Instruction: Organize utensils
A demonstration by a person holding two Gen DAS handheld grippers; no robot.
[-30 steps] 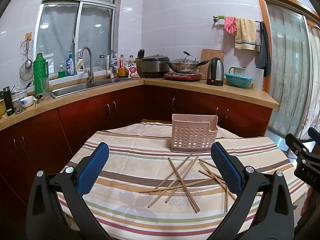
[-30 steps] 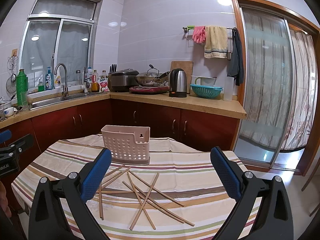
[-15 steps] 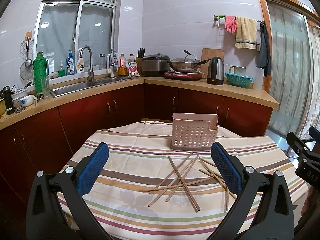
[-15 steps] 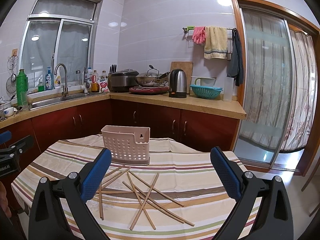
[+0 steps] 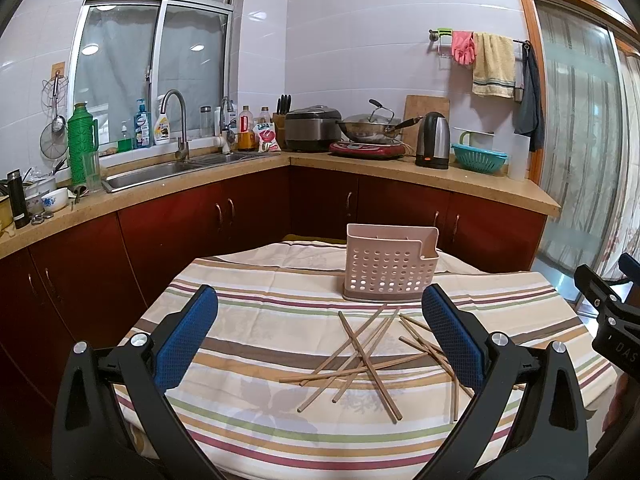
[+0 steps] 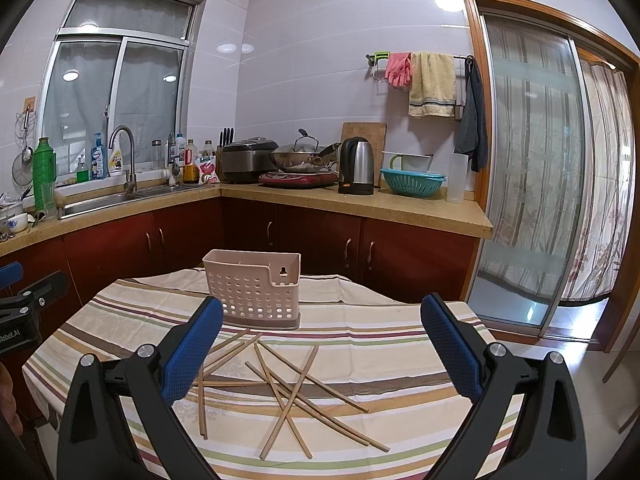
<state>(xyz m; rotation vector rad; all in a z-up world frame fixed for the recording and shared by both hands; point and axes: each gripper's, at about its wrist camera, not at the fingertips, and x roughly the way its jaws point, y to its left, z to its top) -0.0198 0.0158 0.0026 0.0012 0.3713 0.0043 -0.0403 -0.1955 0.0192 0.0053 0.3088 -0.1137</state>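
Several wooden chopsticks (image 5: pixel 366 358) lie scattered and crossed on the striped tablecloth (image 5: pixel 248 320); they also show in the right wrist view (image 6: pixel 292 388). A pink perforated utensil holder (image 5: pixel 390 268) stands upright and empty behind them, also in the right wrist view (image 6: pixel 256 290). My left gripper (image 5: pixel 320 332) is open and empty, held above the table in front of the chopsticks. My right gripper (image 6: pixel 322 340) is open and empty, also above the chopsticks. Each gripper shows at the edge of the other's view (image 5: pixel 608 320) (image 6: pixel 24 312).
The table's far edge lies just behind the holder. Red kitchen cabinets (image 5: pixel 180 232) and a counter with a sink (image 5: pixel 160 172), a wok (image 5: pixel 368 128) and a kettle (image 5: pixel 434 140) stand beyond. A glass sliding door (image 6: pixel 528 200) is to the right.
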